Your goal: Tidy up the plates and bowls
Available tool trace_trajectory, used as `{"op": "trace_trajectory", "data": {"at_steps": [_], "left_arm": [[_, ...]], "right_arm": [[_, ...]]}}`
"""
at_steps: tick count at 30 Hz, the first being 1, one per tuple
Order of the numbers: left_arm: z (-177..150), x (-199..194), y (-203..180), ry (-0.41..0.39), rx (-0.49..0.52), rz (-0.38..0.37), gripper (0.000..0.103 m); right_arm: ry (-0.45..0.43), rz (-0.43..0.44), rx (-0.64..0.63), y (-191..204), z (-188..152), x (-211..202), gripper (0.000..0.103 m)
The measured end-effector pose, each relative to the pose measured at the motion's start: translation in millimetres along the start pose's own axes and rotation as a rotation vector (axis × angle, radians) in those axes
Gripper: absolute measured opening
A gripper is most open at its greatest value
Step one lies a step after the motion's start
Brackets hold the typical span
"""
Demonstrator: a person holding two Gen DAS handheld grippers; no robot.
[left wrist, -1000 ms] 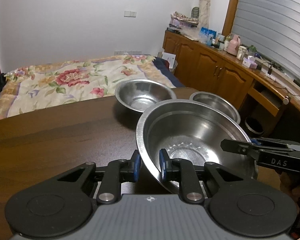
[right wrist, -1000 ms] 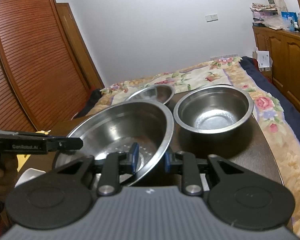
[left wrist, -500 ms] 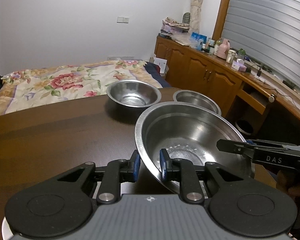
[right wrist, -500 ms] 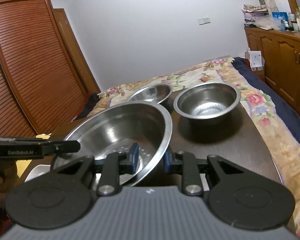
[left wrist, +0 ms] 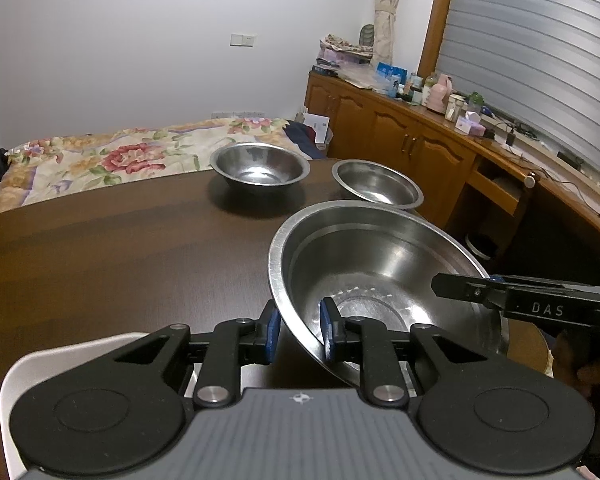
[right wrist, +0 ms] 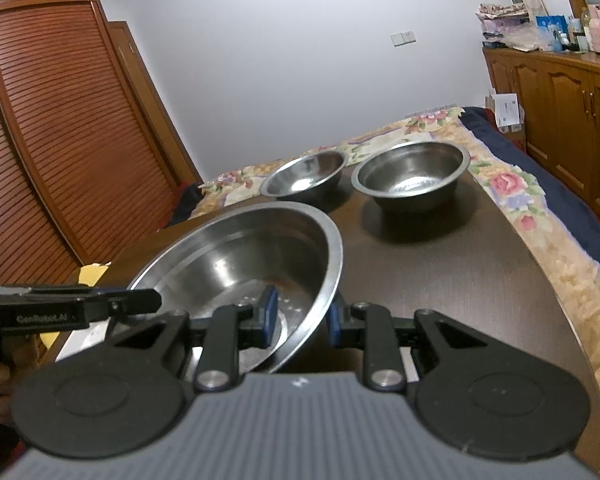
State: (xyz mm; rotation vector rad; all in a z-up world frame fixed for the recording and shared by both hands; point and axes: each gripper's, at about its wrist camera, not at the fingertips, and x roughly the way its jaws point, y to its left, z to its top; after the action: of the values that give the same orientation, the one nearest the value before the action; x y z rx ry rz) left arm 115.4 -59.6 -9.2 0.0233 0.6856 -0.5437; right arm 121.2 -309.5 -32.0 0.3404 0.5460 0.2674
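A wide, shallow stainless-steel basin (left wrist: 380, 280) with a flat rolled rim and a ring of small embossed marks round its base fills the lower right of the left wrist view. The left hand-held gripper (left wrist: 299, 330) is clamped on its near rim, one blue-padded finger outside the wall and one inside. In the right wrist view the same basin (right wrist: 240, 256) sits lower left of centre, and the right hand-held gripper (right wrist: 298, 316) pinches the opposite rim in the same way. The basin tilts, its base apparently clear of the dark brown wooden surface (left wrist: 100, 248), though the black linkages hide the underside.

Toward the far edge of the surface stand two smaller polished steel bowls. A deeper round one (left wrist: 259, 166) sits at upper centre of the left view, and a shallower one (left wrist: 378, 184) just to its right. They stand apart from each other and from the basin. In the right view the deeper bowl (right wrist: 412, 172) is on the right and the shallower (right wrist: 304, 176) on the left.

A white rounded plate or tray (left wrist: 40, 364), cut off by the frame and the gripper body, shows at lower left. Beyond the surface lies a floral quilted bed (left wrist: 100, 160). A wooden cabinet (left wrist: 400, 140) carries small bottles too blurred to identify.
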Motion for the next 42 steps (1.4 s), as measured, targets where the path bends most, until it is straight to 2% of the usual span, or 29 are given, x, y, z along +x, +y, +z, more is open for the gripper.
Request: {"op": "trace_trajectory", "data": {"at_steps": [11, 42], "left_arm": [[-17, -7, 0, 0.016, -0.016, 0.015, 0.024], [-26, 3, 2, 0.031, -0.035, 0.029, 0.024]], "right_arm": [[0.019, 0.013, 0.0, 3, -16, -3, 0.027], [0.038, 0.013, -0.007, 3, -27, -2, 0.028]]}}
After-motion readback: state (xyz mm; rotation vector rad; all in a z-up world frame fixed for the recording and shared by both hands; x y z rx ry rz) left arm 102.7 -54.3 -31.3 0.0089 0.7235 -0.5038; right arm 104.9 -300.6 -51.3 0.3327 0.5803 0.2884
